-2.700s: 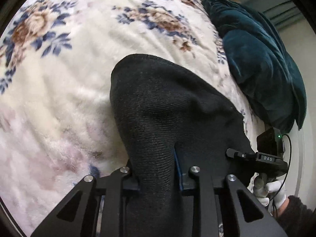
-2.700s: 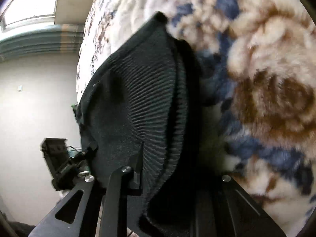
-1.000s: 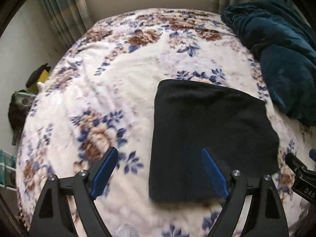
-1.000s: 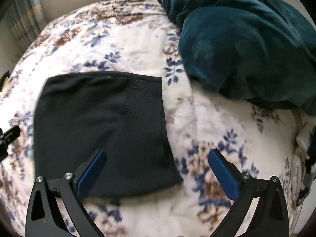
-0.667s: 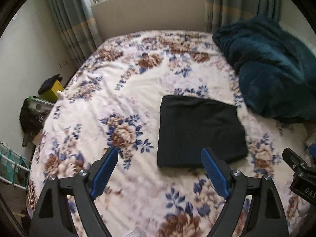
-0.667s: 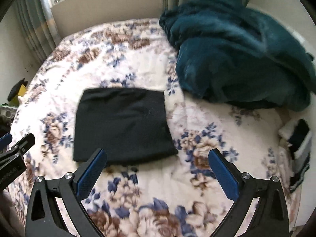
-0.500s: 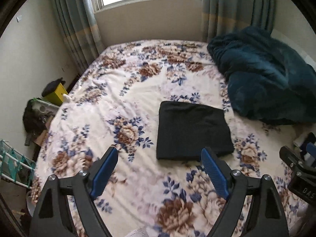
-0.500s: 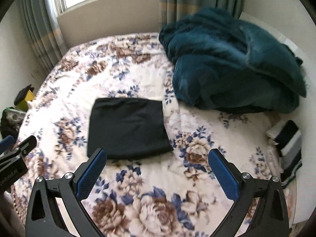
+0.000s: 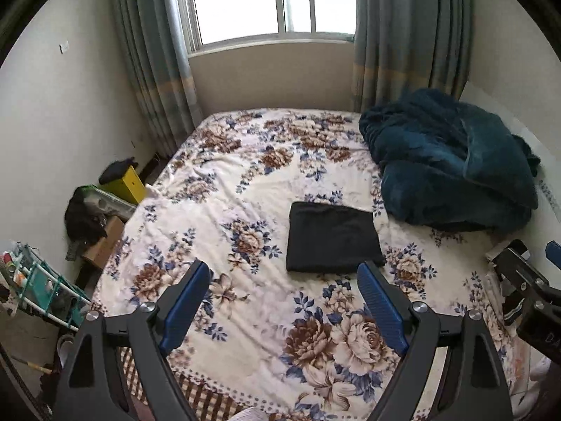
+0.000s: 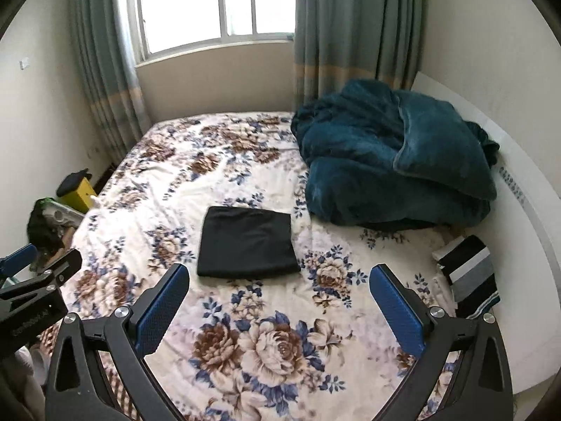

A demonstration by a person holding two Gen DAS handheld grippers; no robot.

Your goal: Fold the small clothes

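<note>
A black folded garment (image 9: 333,236) lies flat as a neat rectangle in the middle of the floral bed; it also shows in the right wrist view (image 10: 247,242). My left gripper (image 9: 284,301) is open and empty, held well back above the bed's near edge. My right gripper (image 10: 280,305) is open and empty too, also far back from the garment. The right gripper's body shows at the right edge of the left wrist view (image 9: 529,287). The left gripper's body shows at the left edge of the right wrist view (image 10: 35,287).
A heaped teal blanket (image 10: 396,165) fills the bed's far right. A striped black, grey and white cloth (image 10: 466,273) lies at the right edge. The floral bedspread (image 9: 245,175) covers the bed. Boxes and clutter (image 9: 101,207) stand on the floor at left. A window with curtains (image 9: 277,3) is behind.
Both grippers let go of the black garment, opened and pulled up and back. The garment now lies folded on the bed and looks much smaller in both views.
</note>
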